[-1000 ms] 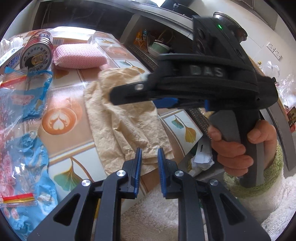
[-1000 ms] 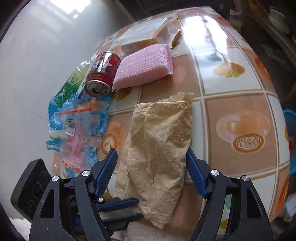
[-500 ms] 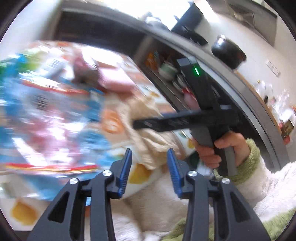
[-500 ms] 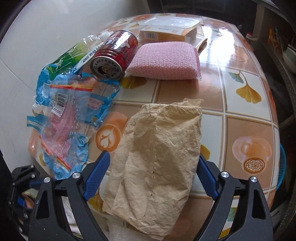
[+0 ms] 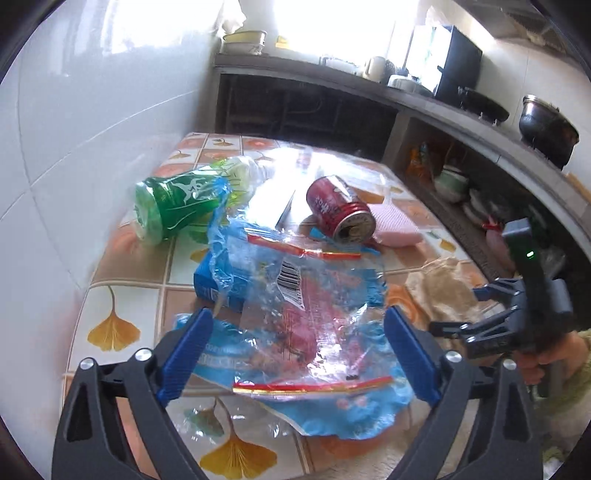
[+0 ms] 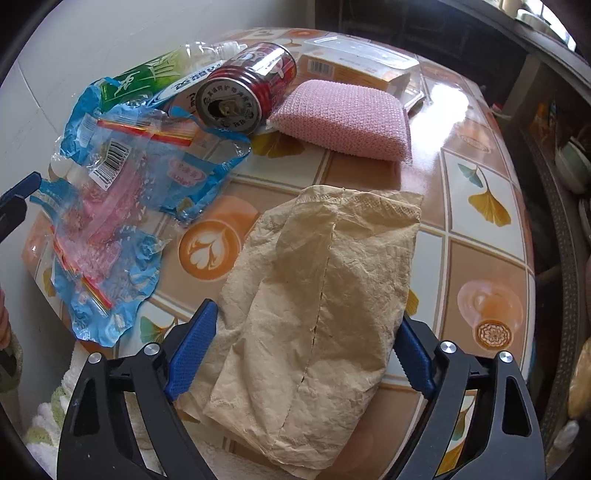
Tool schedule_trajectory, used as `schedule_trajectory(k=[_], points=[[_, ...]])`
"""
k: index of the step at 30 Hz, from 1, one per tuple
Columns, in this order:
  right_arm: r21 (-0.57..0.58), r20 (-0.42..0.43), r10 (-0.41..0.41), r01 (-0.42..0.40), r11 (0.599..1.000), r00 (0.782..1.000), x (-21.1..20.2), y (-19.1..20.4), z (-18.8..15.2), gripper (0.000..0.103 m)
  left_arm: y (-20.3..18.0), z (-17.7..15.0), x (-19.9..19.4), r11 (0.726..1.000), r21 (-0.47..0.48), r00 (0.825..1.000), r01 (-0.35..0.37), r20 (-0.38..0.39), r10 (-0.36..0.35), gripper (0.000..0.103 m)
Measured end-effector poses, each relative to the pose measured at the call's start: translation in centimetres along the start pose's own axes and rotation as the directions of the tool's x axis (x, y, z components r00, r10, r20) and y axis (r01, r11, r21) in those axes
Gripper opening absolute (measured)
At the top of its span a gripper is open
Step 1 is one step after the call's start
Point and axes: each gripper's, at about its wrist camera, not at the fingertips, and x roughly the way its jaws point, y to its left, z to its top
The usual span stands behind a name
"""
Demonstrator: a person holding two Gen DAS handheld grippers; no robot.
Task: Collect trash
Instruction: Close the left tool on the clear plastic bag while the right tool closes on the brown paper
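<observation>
Left gripper [image 5: 295, 354] opening over the blue plastic wrapper [image 5: 306, 314]; right gripper [image 6: 301, 349] closing astride the brown paper bag [image 6: 314, 295], pads not yet pressing.

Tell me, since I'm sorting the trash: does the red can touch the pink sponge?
Touching. The right wrist view shows the red can lying on its side with its wall pressed against the pink sponge, no gap.

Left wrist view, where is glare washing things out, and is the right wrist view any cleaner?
Left wrist view: window blown white, glare on the table behind the can. Right wrist view: mostly sharp, one bright patch on the table beyond the sponge.
</observation>
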Motion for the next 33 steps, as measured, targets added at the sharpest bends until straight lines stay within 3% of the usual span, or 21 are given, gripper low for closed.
schedule_trajectory(k=[4,8,18,27,33], points=[[0.031,0.012,0.002,-0.002,1.000,1.000,-0.8,-1.5,-1.0,0.080,-0.7,-0.3,3.5,1.000,0.009,0.995,0.004,-0.102,-0.003,0.096],[0.042,0.024,0.006,-0.007,0.999,1.000,-0.8,-1.6,-1.1,0.080,-0.7,-1.2,6.4,0.998,-0.055,0.979,0.021,-0.202,-0.032,0.096],[0.060,0.050,0.032,-0.035,0.998,0.998,-1.4,-2.8,-1.5,0.080,-3.0,-2.7,6.9,0.986,0.147,0.971,-0.080,-0.212,0.110,0.093],[0.070,0.066,0.045,-0.050,0.996,0.997,-1.5,-3.3,-1.7,0.080,-2.3,-2.9,5.8,0.984,0.138,0.972,-0.115,-0.189,0.140,0.069],[0.077,0.073,0.048,-0.054,0.996,0.996,-1.6,-3.5,-1.9,0.080,-2.2,-2.9,5.3,0.984,0.129,0.973,-0.125,-0.178,0.147,0.044]])
